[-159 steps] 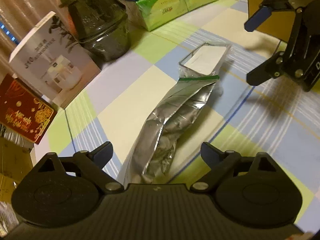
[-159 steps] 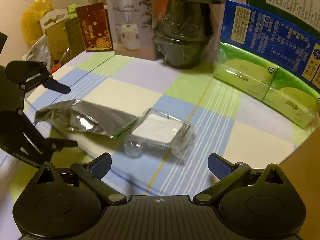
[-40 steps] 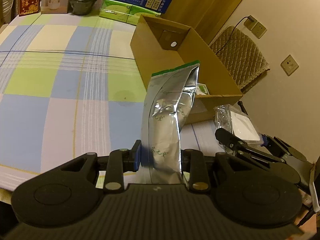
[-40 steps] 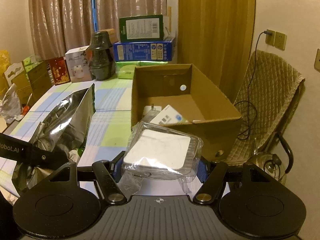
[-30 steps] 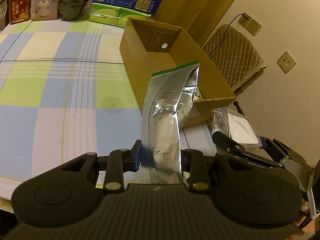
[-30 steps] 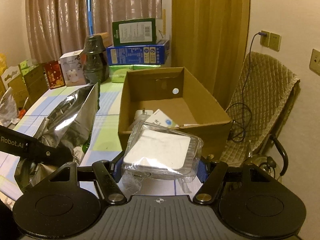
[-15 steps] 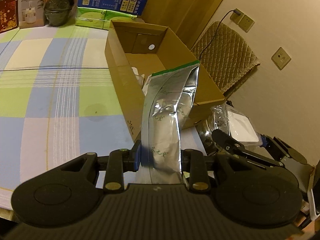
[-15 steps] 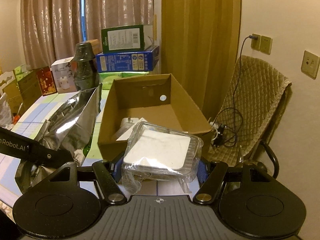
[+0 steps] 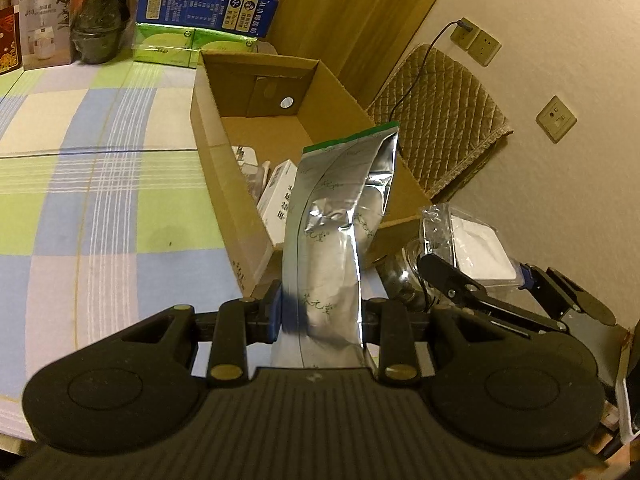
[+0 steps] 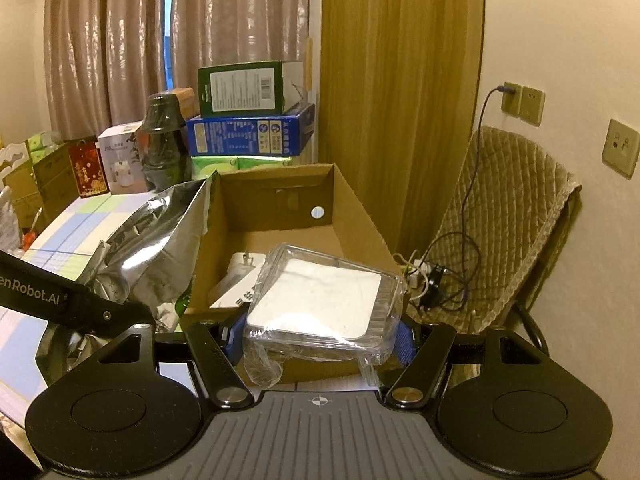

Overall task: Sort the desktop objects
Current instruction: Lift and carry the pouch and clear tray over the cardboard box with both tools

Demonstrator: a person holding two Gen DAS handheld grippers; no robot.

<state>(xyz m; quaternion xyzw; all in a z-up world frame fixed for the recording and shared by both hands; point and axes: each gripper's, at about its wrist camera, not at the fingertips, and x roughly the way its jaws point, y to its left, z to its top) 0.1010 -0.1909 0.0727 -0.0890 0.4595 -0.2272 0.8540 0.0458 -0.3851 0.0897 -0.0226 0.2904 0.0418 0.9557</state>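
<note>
My left gripper (image 9: pixel 320 314) is shut on a silver foil bag (image 9: pixel 336 236) with a green top strip and holds it upright at the near end of an open cardboard box (image 9: pixel 216 148). The bag also shows in the right wrist view (image 10: pixel 152 252). My right gripper (image 10: pixel 318 338) is shut on a clear plastic case with a white pad inside (image 10: pixel 320 300), held just in front of the box's near wall (image 10: pixel 200 264). The case shows at the right of the left wrist view (image 9: pixel 472 244). White items (image 9: pixel 276 196) lie inside the box.
The checked tablecloth (image 9: pixel 100 184) spreads left of the box. Blue and green cartons (image 9: pixel 208 4), a dark jar (image 9: pixel 100 28) and small boxes stand at the table's far edge. A padded chair (image 10: pixel 508 224) with cables stands right of the box by the wall.
Both grippers have carried the bag and the case closer to the box, and now they are at its near end. Both grips are unchanged.
</note>
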